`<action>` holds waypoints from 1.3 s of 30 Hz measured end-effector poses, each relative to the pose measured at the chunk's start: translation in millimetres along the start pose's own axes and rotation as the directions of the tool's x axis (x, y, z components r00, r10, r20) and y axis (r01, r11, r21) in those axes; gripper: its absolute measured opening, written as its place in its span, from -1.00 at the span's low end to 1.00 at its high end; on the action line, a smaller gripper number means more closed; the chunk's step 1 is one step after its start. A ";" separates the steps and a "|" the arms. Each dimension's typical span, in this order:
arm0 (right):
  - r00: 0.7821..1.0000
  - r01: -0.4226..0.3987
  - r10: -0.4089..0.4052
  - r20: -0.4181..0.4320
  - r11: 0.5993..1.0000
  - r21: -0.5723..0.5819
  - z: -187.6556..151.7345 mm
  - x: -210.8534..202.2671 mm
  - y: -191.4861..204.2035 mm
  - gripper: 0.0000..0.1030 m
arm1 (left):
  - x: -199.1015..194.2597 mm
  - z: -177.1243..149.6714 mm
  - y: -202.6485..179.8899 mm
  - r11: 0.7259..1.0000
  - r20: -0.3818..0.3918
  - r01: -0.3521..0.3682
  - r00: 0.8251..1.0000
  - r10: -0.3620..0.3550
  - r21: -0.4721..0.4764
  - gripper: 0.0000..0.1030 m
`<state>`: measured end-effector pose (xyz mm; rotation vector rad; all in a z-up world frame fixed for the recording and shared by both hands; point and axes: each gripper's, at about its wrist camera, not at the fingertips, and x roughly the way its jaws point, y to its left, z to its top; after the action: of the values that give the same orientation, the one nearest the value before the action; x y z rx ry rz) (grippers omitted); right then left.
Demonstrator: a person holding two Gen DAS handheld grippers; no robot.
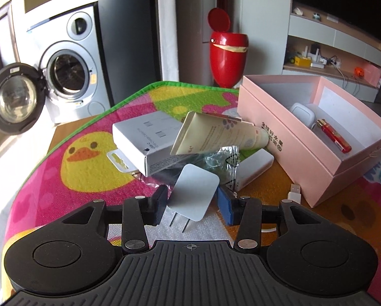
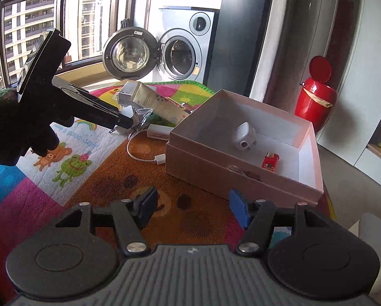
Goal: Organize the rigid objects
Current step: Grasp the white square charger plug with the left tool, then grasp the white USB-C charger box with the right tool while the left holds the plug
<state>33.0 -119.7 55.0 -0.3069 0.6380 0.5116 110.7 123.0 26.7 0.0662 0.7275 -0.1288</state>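
My left gripper (image 1: 192,200) is shut on a flat white wall plug (image 1: 193,193), prongs pointing down, held just above the mat. It also shows in the right wrist view (image 2: 125,125) at the left. The open pink box (image 1: 315,137) holds a white charger (image 1: 302,111) and a red lighter (image 1: 334,137); both show in the right wrist view (image 2: 245,135) (image 2: 270,161). A white carton (image 1: 144,140), a cream tube (image 1: 216,135), crinkled plastic (image 1: 221,160) and a white power bank (image 1: 254,168) lie beyond the plug. My right gripper (image 2: 193,207) is open and empty near the box (image 2: 231,176).
A colourful play mat (image 1: 70,158) covers the table. A white USB cable (image 2: 149,156) lies left of the box. A red bin (image 1: 227,56) and a washing machine (image 1: 68,71) with its door open stand behind the table.
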 end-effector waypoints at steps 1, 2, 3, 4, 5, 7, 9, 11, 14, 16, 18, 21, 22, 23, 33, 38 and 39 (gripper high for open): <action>1.000 -0.001 0.001 -0.004 1.000 0.003 -0.8 1.8 -0.8 0.22 | 3.9 0.7 1.8 1.000 -0.009 0.002 1.000 -0.002 -0.012 -0.06; 1.000 -0.002 0.002 -0.006 1.000 0.007 -0.2 4.5 -2.0 0.22 | 6.6 1.0 2.9 1.000 -0.018 0.006 1.000 -0.006 -0.025 -0.06; 1.000 0.000 0.000 -0.007 1.000 0.009 0.5 6.0 -2.0 0.22 | 8.8 1.2 4.6 0.999 -0.030 0.014 0.999 -0.015 -0.043 -0.08; 1.000 0.001 -0.001 -0.009 1.000 0.010 1.9 8.3 -1.7 0.22 | 9.6 1.1 6.8 0.998 -0.035 0.021 0.999 -0.023 -0.060 -0.09; 1.000 0.000 0.000 -0.007 1.000 0.010 4.3 10.6 -1.0 0.22 | 9.2 0.3 8.8 0.997 -0.034 0.029 0.999 -0.032 -0.073 -0.09; 1.000 -0.001 0.001 0.001 1.000 0.001 10.9 13.0 1.3 0.22 | 6.4 -3.0 14.2 0.994 -0.030 0.054 0.998 -0.057 -0.093 -0.22; 1.000 -0.001 0.002 0.019 1.000 -0.020 22.2 16.0 6.3 0.22 | -1.7 -10.2 21.4 0.988 -0.023 0.093 0.995 -0.096 -0.126 -0.27; 0.999 0.002 0.000 0.044 0.999 -0.044 37.5 19.5 12.7 0.22 | -15.8 -20.7 25.3 0.985 0.002 0.097 0.995 -0.098 -0.145 -0.27; 0.997 -0.022 0.026 0.075 0.998 -0.060 61.5 26.2 22.4 0.22 | -45.6 -39.6 31.9 0.975 0.050 0.118 0.993 -0.111 -0.186 -0.27; 0.994 -0.070 0.074 0.079 0.997 -0.045 84.4 37.1 30.2 0.22 | -63.8 -53.2 36.2 0.967 0.066 0.132 0.991 -0.120 -0.218 -0.27; 0.990 -0.130 0.130 0.059 0.991 -0.009 106.0 53.1 36.7 0.31 | -78.5 -65.7 38.4 0.964 0.076 0.130 0.990 -0.116 -0.230 -0.28; 0.979 -0.205 0.205 0.013 0.977 0.060 140.5 88.0 48.3 0.37 | -93.0 -80.8 38.8 0.968 0.069 0.115 0.992 -0.102 -0.221 -0.28; 0.975 -0.222 0.223 -0.005 0.972 0.076 152.0 102.3 54.2 0.40 | -95.9 -84.3 38.8 0.971 0.062 0.106 0.994 -0.094 -0.214 -0.28; 0.972 -0.232 0.235 -0.024 0.968 0.095 161.5 116.2 59.0 0.44 | -98.0 -87.4 37.8 0.973 0.057 0.099 0.994 -0.089 -0.208 -0.28; 0.955 -0.145 0.182 -0.233 0.975 0.169 184.6 219.8 81.3 0.46 | -95.1 -100.3 48.7 0.954 0.031 0.116 0.993 -0.112 -0.278 -0.27; 0.963 -0.198 0.220 -0.153 0.970 0.143 178.7 187.6 78.3 0.33 | -89.1 -95.8 46.3 0.950 0.027 0.099 0.995 -0.095 -0.296 -0.25; 0.965 -0.212 0.228 -0.127 0.969 0.128 178.7 176.2 78.9 0.33 | -88.1 -94.6 46.6 0.946 0.024 0.098 0.995 -0.095 -0.308 -0.24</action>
<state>198.2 84.4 70.9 -0.1660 0.8409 0.6682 -10.2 187.3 15.7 -0.2700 0.7350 -0.1068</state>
